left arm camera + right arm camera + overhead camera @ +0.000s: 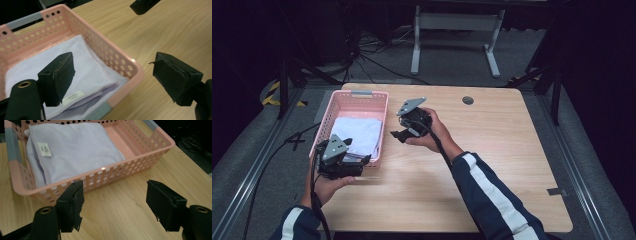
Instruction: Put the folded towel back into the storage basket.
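A folded white towel [357, 134] is already laid inside the pink basket [374, 95]; both grippers, left [362, 162] and right [396, 135], are held beside it, fingers apart, empty.

Basket [382, 107] on counter [492, 165], at left rear. Folded cloth [358, 132] inside basket, toward near end. Left gripper [368, 160] at basket's near end, over rim. Right gripper [396, 134] just right of basket, above counter.
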A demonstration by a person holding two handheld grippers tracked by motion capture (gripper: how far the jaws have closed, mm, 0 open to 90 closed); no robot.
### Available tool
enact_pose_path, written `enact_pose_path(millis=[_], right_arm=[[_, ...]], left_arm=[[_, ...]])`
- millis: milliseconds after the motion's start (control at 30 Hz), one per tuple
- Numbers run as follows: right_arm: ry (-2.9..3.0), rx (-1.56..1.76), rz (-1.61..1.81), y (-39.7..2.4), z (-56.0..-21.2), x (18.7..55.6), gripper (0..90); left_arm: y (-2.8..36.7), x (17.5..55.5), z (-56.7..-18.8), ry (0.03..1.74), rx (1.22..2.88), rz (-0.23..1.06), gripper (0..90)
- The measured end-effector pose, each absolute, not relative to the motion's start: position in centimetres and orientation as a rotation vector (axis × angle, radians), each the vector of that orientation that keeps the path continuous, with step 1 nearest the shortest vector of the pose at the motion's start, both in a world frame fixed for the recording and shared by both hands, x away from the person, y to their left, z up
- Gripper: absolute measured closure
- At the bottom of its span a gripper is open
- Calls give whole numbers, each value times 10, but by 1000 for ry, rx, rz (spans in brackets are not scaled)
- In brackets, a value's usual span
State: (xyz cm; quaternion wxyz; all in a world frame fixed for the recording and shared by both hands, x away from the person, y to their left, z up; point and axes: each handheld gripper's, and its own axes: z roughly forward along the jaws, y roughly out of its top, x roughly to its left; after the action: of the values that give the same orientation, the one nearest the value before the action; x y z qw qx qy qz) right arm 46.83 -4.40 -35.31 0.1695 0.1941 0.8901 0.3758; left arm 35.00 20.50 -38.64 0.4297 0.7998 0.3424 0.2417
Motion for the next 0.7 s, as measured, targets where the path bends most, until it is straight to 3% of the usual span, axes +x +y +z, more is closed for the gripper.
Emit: enact_pose_path(millis=[700], right_arm=[[2463,651,957,-188,-365,411,305]], left_arm=[[116,326,-389,542,2152,511,198]])
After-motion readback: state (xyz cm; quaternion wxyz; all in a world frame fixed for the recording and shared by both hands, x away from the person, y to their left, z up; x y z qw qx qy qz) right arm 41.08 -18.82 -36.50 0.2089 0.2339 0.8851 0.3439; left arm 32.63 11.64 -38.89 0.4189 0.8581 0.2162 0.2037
